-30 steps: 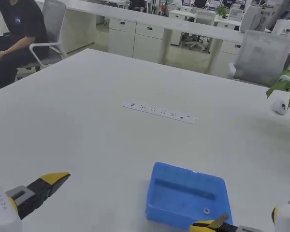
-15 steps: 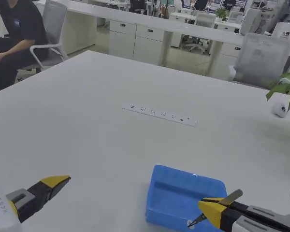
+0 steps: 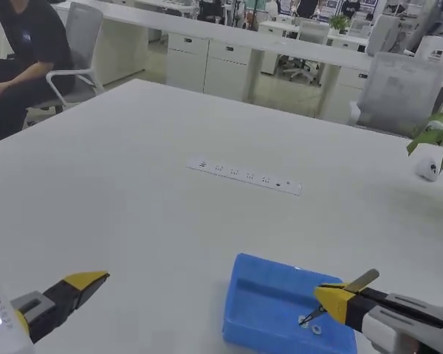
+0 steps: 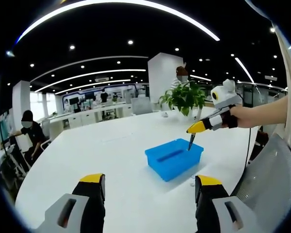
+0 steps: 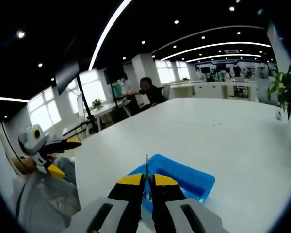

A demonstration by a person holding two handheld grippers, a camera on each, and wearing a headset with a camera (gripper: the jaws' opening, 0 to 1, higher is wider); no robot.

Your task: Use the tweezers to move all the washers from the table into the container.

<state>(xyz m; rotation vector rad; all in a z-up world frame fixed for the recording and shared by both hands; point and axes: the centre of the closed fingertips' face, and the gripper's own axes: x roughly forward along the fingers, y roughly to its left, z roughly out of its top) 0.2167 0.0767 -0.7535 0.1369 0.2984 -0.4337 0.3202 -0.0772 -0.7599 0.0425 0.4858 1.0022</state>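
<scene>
The blue container (image 3: 269, 295) stands on the white table near its front edge. A small washer (image 3: 315, 330) lies inside it at the near right. My right gripper (image 3: 331, 299) hovers over that corner, shut on thin metal tweezers (image 3: 308, 318) whose tip points down into the container close to the washer. In the right gripper view the yellow-tipped jaws (image 5: 146, 180) pinch the tweezers (image 5: 146, 165) above the container (image 5: 184, 177). My left gripper (image 3: 85, 282) waits at the lower left, open and holding nothing (image 4: 150, 182). I cannot tell whether the tweezers' tips hold anything.
A white power strip (image 3: 244, 175) lies across the middle of the table. A plant (image 3: 437, 133) and a small white object (image 3: 427, 167) are at the far right. A person (image 3: 18, 51) sits at the far left. A tiny item (image 4: 193, 182) lies beside the container.
My right gripper has come up from the bottom edge and moved over the container's near right corner, with the tweezers' tip inside it. The left gripper has stayed put.
</scene>
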